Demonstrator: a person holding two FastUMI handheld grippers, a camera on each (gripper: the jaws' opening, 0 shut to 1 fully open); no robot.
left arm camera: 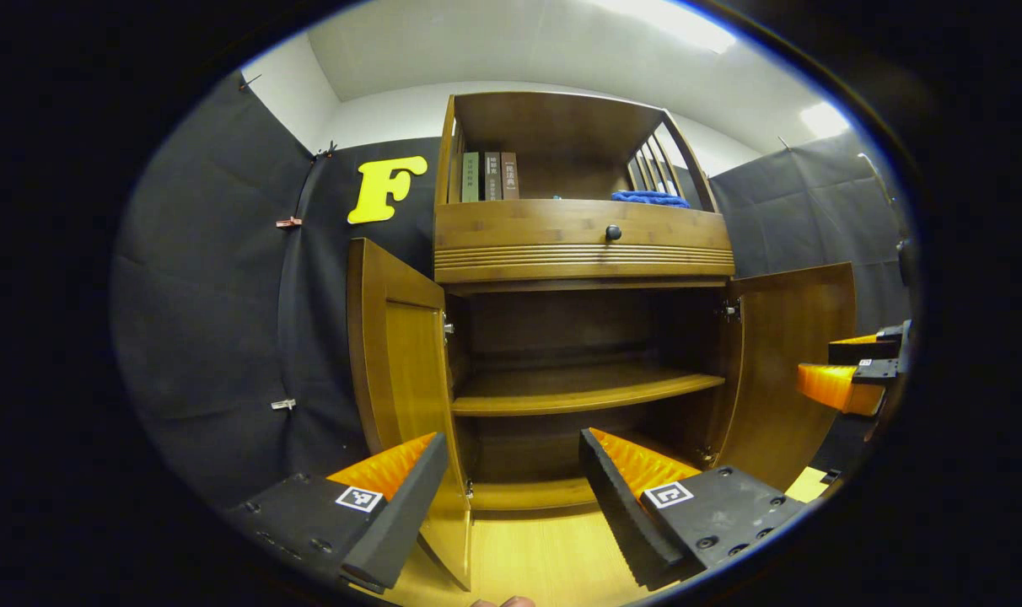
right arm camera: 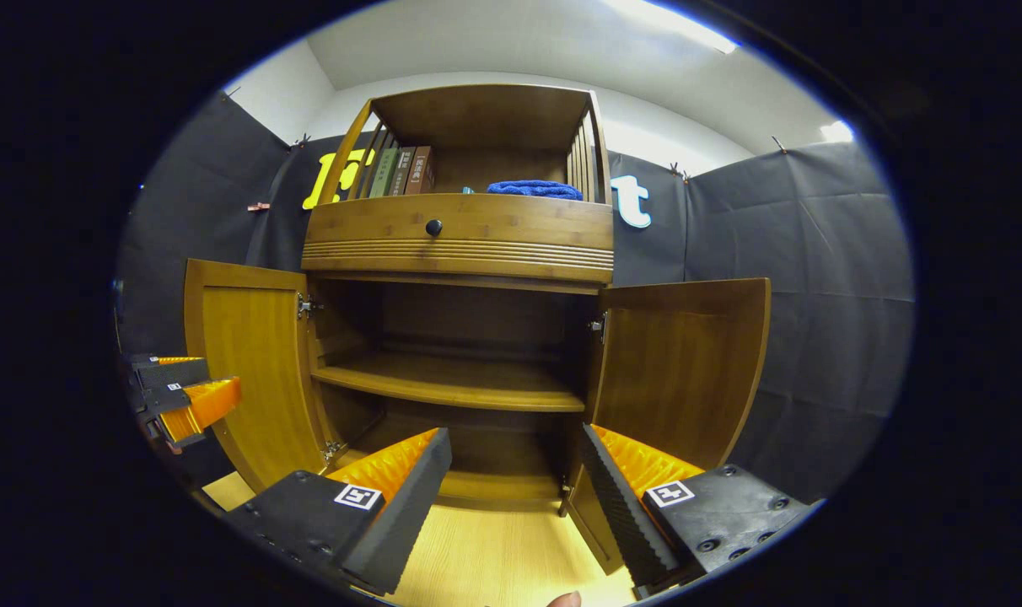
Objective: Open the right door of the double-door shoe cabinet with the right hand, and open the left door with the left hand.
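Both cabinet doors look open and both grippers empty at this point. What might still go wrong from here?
1. The left gripper has the left door's free edge right beside its finger, so a sideways move may knock the door.
2. The right door stands close to the right gripper; withdrawing carelessly might push it partway shut.
3. Both doors stand wide open on small hinges; a further push outward may strain them.

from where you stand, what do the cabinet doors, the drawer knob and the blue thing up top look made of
Left door and right door: wood or bamboo, by the fine straight grain, with a glossy varnish. Drawer knob: dark and round, material unclear. Blue thing: soft folded cloth, possibly a towel.
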